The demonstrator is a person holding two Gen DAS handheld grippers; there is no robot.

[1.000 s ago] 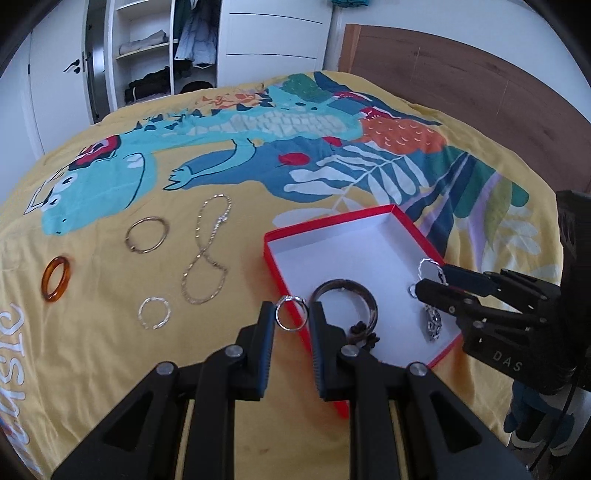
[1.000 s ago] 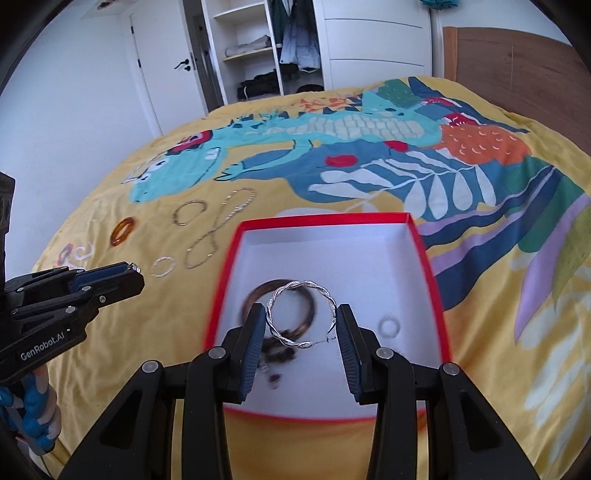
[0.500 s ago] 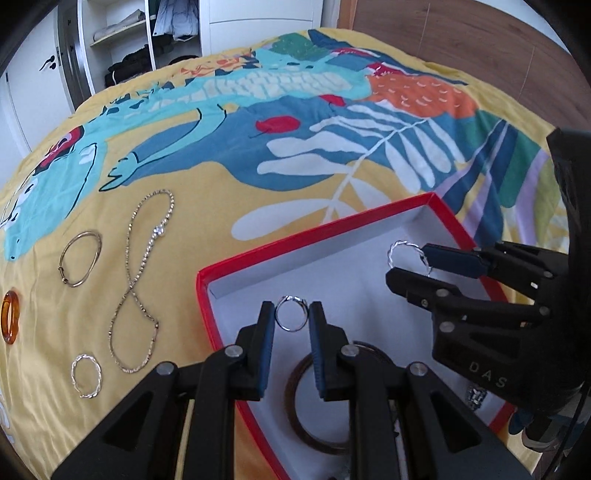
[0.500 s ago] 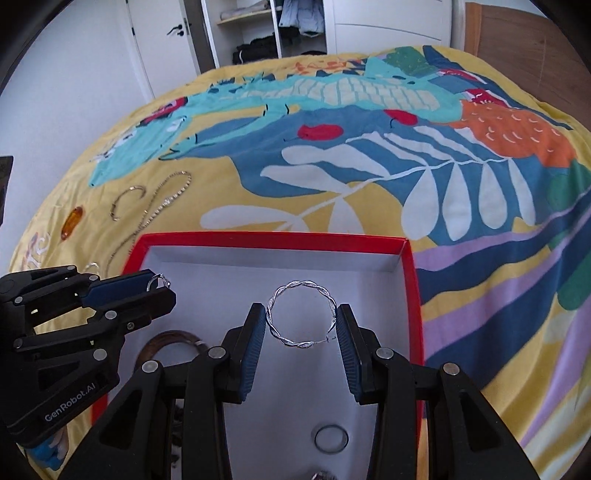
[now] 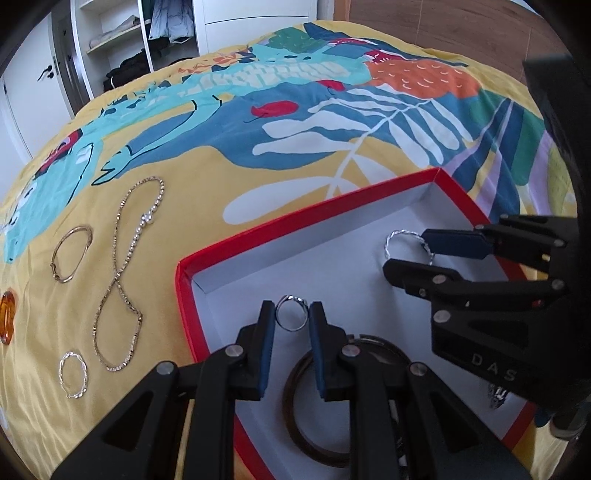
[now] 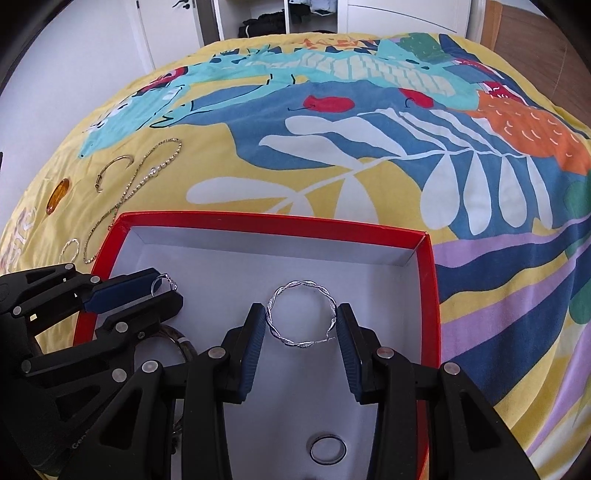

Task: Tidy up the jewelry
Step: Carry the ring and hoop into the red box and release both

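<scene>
A red box with a white inside (image 5: 236,240) (image 6: 258,219) lies on the bed. My left gripper (image 5: 291,319) is shut on a small silver ring (image 5: 291,317) over the box's left part; it also shows in the right wrist view (image 6: 164,284). My right gripper (image 6: 301,319) is shut on a twisted silver hoop (image 6: 301,319) over the box's middle; it also shows in the left wrist view (image 5: 406,247). In the box lie a dark brown bangle (image 5: 295,417) and a small dark ring (image 6: 328,450).
On the yellow bedspread left of the box lie a long chain (image 5: 125,266), a thin gold bangle (image 5: 70,254), an amber ring (image 5: 6,314) and a twisted silver hoop (image 5: 74,373). A wooden headboard (image 5: 443,26) and open wardrobe (image 5: 147,40) stand behind.
Both grippers have moved forward and lower over the box with their rings still held. The box now fills more of both views.
</scene>
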